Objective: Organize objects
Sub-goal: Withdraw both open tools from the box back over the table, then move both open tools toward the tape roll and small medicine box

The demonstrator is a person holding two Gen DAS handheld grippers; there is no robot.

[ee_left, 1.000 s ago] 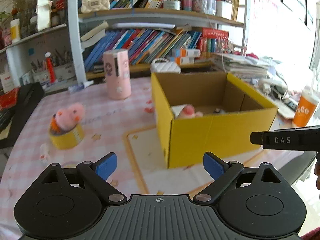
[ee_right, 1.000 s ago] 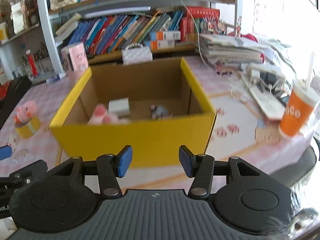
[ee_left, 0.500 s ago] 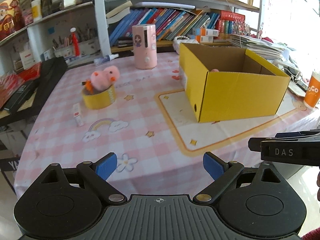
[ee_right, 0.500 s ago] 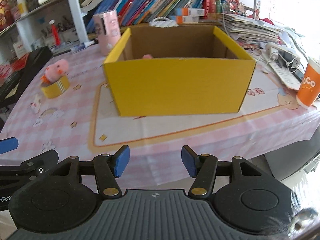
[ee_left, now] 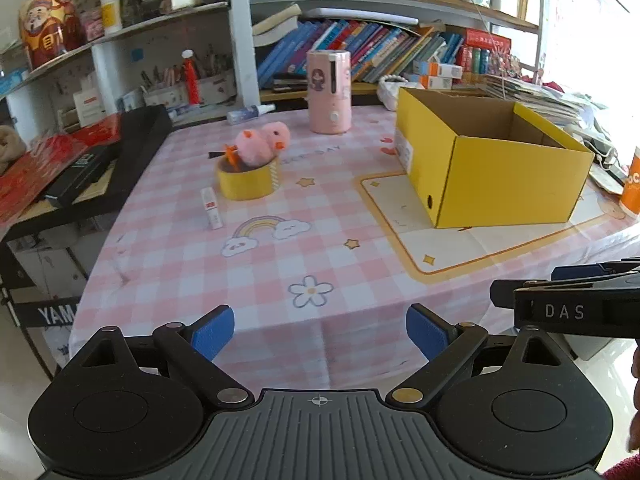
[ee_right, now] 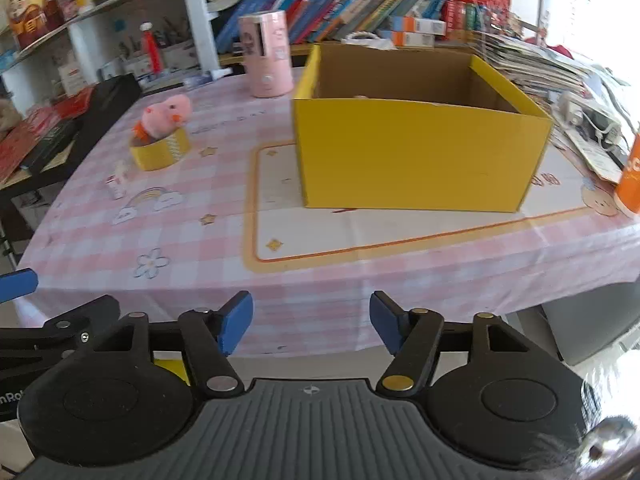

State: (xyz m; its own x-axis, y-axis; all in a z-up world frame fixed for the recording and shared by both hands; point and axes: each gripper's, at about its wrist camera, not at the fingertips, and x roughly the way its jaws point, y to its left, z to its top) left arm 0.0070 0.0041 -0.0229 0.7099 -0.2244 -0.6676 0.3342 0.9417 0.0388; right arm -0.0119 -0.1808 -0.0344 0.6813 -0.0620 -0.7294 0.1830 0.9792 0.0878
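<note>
The left gripper hangs spread and empty off the table's near edge. The right gripper, also empty, has just been opening. The yellow box stands on the pink checked tablecloth, its contents hidden behind its wall. A pink plush chick sits in a yellow tape roll. Bookshelves stand behind.
</note>
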